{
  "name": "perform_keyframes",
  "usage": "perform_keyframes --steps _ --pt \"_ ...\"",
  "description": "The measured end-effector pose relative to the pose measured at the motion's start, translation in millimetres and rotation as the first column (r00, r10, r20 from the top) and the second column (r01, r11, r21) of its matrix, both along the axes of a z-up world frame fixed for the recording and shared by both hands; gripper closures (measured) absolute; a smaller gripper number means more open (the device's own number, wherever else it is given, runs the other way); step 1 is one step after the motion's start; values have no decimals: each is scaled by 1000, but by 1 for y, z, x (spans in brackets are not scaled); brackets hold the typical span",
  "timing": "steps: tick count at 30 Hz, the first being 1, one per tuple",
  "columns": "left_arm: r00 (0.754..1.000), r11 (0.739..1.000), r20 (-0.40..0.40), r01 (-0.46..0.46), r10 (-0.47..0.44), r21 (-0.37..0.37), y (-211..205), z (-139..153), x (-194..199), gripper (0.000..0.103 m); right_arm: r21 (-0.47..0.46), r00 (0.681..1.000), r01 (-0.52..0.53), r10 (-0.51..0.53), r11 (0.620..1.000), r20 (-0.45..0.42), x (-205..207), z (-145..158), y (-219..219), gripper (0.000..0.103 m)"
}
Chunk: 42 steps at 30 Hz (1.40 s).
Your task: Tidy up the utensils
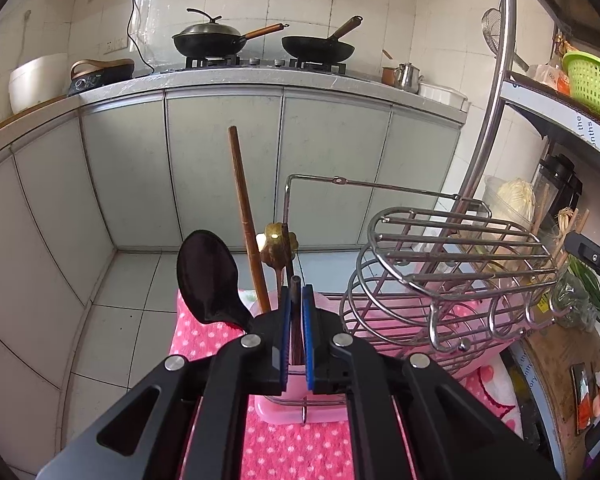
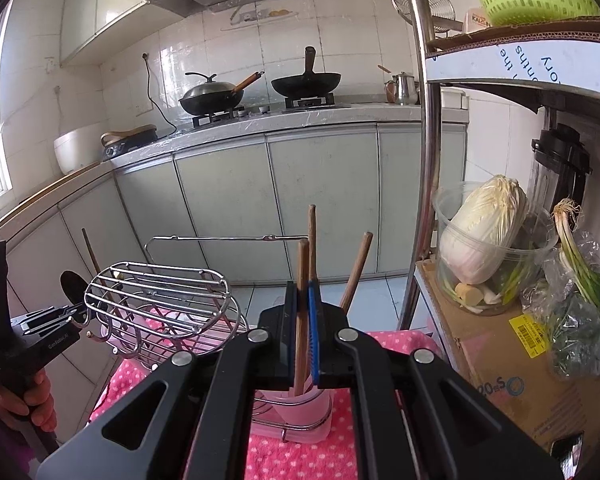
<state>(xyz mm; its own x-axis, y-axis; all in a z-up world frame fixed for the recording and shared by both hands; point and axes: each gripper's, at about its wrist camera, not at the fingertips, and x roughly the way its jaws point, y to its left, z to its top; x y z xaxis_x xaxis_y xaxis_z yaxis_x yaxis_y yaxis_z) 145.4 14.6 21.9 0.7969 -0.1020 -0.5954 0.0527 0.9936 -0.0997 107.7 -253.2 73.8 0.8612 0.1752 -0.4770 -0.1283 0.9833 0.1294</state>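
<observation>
My left gripper (image 1: 296,294) is shut on a dark wooden chopstick (image 1: 296,320) that stands in a pink utensil cup (image 1: 296,404). A black spoon (image 1: 210,276), a long wooden stick (image 1: 244,216) and a brass spoon (image 1: 278,242) stand in the same cup. My right gripper (image 2: 303,292) is shut on a brown wooden chopstick (image 2: 301,320) that stands in another pink cup (image 2: 296,400). Two more wooden chopsticks (image 2: 356,272) lean in that cup. Both cups sit in a steel wire rack (image 1: 440,264) on a pink dotted towel (image 1: 296,452).
The rack's wire cover (image 2: 156,280) and hooks lie between the two grippers. A steel shelf pole (image 2: 424,140) stands to the right, with a cabbage tub (image 2: 488,240), green onions (image 2: 584,272) and a cardboard box (image 2: 500,360). Counter with woks (image 1: 216,38) lies beyond.
</observation>
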Motion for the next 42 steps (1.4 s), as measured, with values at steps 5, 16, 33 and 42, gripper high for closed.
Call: perform_keyframes --steps 5,16,33,42 --pt "1000 1000 -16 8 -8 -3 -1 -3 0 95 11 1000 0 0 1000 -5 0 0 -2 97" --pt "997 999 74 19 -22 36 -5 13 -16 65 34 999 -4 5 999 -31 0 0 -6 93" --pt "988 999 152 15 -19 28 -3 40 -51 58 44 999 2 -3 999 43 -34 22 -12 54" --pt "986 999 167 31 -27 -22 -1 45 -79 46 84 996 -2 -6 996 92 -69 23 -11 43"
